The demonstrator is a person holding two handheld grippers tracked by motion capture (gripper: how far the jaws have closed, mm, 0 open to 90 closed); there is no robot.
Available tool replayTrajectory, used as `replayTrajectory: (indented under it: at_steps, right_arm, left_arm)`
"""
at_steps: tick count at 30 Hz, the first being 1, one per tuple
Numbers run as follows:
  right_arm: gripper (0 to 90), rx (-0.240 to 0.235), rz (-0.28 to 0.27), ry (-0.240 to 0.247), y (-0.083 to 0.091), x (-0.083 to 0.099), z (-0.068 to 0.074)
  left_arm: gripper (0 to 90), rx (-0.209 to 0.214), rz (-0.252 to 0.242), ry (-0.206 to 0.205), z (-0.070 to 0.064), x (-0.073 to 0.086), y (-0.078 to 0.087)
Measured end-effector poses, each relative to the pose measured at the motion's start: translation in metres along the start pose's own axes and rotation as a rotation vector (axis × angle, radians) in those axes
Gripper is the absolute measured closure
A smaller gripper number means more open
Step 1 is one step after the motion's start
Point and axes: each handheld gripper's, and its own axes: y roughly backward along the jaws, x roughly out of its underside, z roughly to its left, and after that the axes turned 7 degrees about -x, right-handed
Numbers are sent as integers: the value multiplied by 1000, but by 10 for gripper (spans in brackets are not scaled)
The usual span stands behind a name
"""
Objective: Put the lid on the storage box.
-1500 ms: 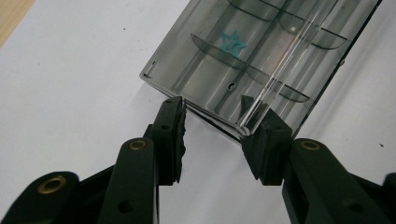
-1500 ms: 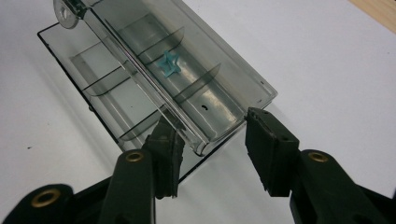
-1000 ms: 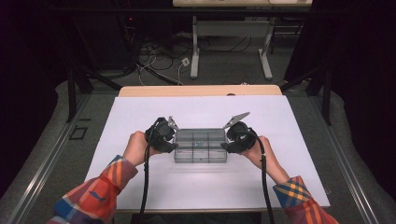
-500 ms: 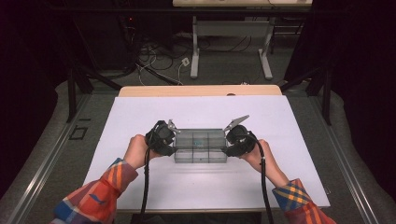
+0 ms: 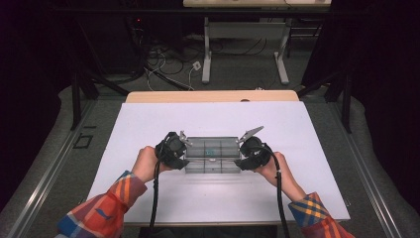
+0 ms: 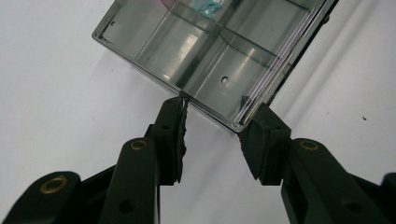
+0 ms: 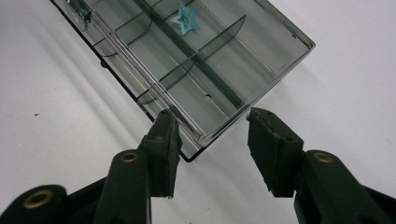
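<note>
We square up on the box ends before closing

The clear box (image 5: 212, 154) lies mid-table between both claws; our left claw (image 6: 215, 128) and right claw (image 7: 212, 135) stand wide at its corners, so we centre each before pinching evenly.

A white table (image 5: 148, 129) with a pale wooden strip along its far edge carries the work. One thing lies directly on it, near the middle: a clear plastic box (image 5: 212, 154) with compartments, resting flat, a small blue star (image 7: 185, 21) inside.
</note>
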Motion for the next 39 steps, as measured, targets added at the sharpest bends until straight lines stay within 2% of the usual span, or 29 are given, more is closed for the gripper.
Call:
replayTrajectory:
  at_steps: [9,11,18,20,21,22,23,25,26,32,35,39]
  right_arm:
    - [529,8,21,-9,-5,6,0]
    - [529,2,30,-24,-5,6,1]
    - [519,-4,28,-21,-7,8,3]
    - [482,-7,36,-17,-8,9,3]
    - [453,-7,45,-17,-9,9,4]
    - [405,14,72,-15,-9,11,4]
    - [344,6,80,-10,-9,12,4]
    - [277,-26,74,-8,-9,15,3]
    - [256,-28,72,-8,-9,16,2]
    - [150,-58,45,-23,-2,27,-1]
    - [125,-69,22,-17,1,33,-4]
    - [111,-71,9,-37,7,39,-7]
  left_arm:
    - [599,4,20,-13,-1,4,-5]
    - [600,7,26,-11,-2,6,-6]
    - [588,16,26,3,-1,11,-7]
    - [525,34,23,22,0,12,-7]
    - [457,48,31,35,1,14,-6]
    - [377,56,29,31,2,15,-6]
    - [292,54,21,41,2,17,-6]
    - [190,38,20,51,1,22,-7]
    - [163,34,25,56,1,25,-7]
    - [89,16,-8,106,3,39,-4]
    - [63,6,-10,114,3,45,-1]
    - [50,-4,-10,111,3,53,3]
